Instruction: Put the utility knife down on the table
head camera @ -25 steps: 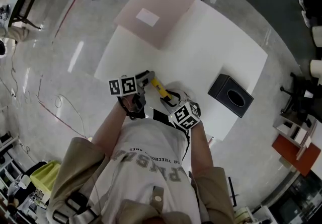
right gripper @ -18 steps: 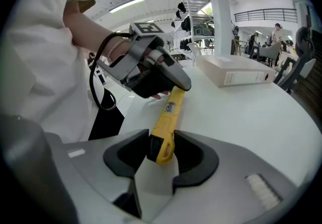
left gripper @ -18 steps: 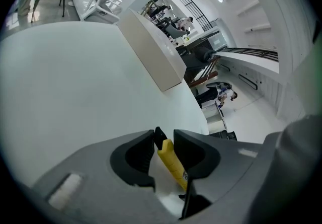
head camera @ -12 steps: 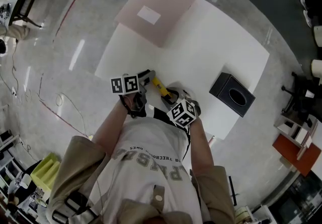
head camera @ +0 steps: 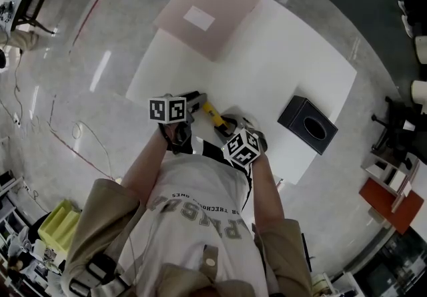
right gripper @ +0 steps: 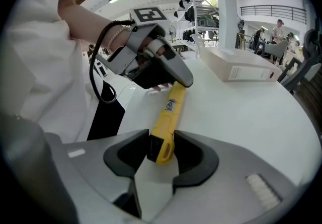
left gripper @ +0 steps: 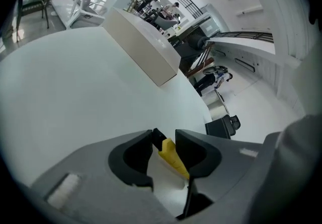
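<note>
Yellow knife (right gripper: 168, 112) sits left of the box (head camera: 307, 125), low over the surface (head camera: 280, 69). Right gripper (right gripper: 160, 153) jaws clamp its butt. Left gripper (left gripper: 164, 146) jaws are opening, tip between them. Set-down step: next, lower it flat and release right.

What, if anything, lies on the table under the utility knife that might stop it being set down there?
Nothing visible does. The table under the utility knife is bare white; the black box stands apart. The right gripper grips the handle end, and the jaws of the left gripper are opening with the tip between them.
</note>
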{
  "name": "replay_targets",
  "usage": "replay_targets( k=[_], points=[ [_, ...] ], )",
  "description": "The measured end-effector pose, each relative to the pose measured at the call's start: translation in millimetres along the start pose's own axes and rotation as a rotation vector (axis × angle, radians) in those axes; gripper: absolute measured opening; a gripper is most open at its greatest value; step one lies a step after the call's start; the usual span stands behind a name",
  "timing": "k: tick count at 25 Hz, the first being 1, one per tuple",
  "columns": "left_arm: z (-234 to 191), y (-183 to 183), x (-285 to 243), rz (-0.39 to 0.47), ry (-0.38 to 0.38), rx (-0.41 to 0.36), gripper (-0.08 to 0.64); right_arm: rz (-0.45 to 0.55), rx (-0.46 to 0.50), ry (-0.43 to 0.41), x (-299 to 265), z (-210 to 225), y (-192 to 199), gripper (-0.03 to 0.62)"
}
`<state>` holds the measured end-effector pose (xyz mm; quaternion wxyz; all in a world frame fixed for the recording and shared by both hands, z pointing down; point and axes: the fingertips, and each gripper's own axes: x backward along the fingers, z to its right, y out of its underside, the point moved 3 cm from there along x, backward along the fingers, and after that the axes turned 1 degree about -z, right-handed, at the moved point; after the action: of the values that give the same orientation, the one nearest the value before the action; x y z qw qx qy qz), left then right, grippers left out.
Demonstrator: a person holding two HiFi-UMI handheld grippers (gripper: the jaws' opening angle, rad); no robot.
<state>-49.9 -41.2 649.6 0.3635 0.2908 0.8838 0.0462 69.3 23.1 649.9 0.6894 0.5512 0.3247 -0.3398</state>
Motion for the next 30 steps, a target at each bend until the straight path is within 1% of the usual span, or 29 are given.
replay_targets(
  k=[6, 10, 13, 18, 21, 24, 30],
  points=[
    [1.6, -0.5, -3.4, -0.083, -0.005, -0.133, 0.163, -0.023, 0.009, -0.017, 0.6, 0.5, 3.1, 0.160],
    [1.3, -1.5, -5.2, -0.122, -0.001, -0.199, 0.169, -0.035, 0.004, -0.026, -0.2, 0.7, 2.9, 0.160],
    [3.1, -3.5, -4.8, -0.134, 0.010, -0.240, 0.172, -0.040, -0.005, -0.029, -0.7, 0.4, 1.5, 0.160],
    [3.1, -8.3, -3.3, -0.129, 0.006, -0.289, 0.175, -0.047, -0.011, -0.029, 0.1, 0.4, 1.2, 0.160],
    [3.5, -7.9, -2.3, -0.131, 0.033, -0.296, 0.176, -0.046, -0.009, -0.023, -0.1, -0.2, 0.8, 0.160],
    [3.8, -4.4, -1.9, -0.160, 0.052, -0.329, 0.190, -0.053, -0.002, -0.015, -0.3, -0.9, 1.4, 0.160],
    [3.5, -4.0, -3.0, -0.201, 0.052, -0.378, 0.195, -0.073, 0.003, -0.011, -1.5, -1.5, 2.3, 0.160]
  ],
)
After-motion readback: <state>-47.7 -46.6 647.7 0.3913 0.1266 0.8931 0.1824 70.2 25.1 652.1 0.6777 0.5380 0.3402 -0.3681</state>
